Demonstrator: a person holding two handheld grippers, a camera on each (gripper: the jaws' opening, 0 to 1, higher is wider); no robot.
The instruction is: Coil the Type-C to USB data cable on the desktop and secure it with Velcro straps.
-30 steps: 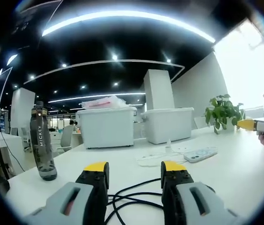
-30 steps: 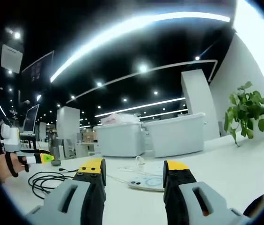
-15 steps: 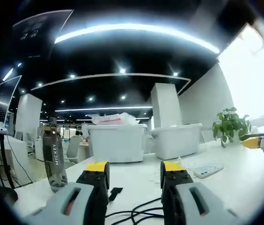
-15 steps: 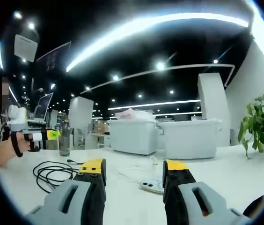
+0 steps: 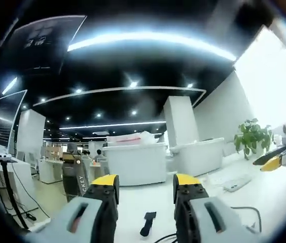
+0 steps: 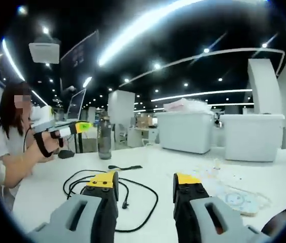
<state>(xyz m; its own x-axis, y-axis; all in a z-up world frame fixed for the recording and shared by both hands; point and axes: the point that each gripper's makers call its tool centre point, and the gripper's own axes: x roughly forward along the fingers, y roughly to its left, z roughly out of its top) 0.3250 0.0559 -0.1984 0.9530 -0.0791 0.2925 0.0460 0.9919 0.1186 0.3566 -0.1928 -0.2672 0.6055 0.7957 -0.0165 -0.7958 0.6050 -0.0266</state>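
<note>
The black data cable (image 6: 152, 203) lies in loose loops on the white desk (image 6: 183, 167), just beyond my right gripper (image 6: 144, 183), which is open and holds nothing. A short black Velcro strap (image 6: 125, 167) lies flat behind the cable. In the left gripper view the strap (image 5: 148, 224) sits between the open jaws of my left gripper (image 5: 145, 185), with bits of cable (image 5: 245, 209) low on the right. The right gripper (image 5: 274, 161) enters that view from the right, above the desk. In the right gripper view a person's hand holds the left gripper (image 6: 74, 129) up at the left.
A dark water bottle (image 6: 103, 136) stands behind the cable. A white power strip (image 6: 239, 200) with a thin white lead lies to the right. Two white lidded bins (image 6: 191, 132) stand at the back, and a potted plant (image 5: 252, 139) beside them. The person (image 6: 11, 147) sits at the left.
Both cameras have moved. The right gripper view has swung left, bringing the cable and strap nearer its centre. The left gripper view now looks lower along the desk. The cable lies as before.
</note>
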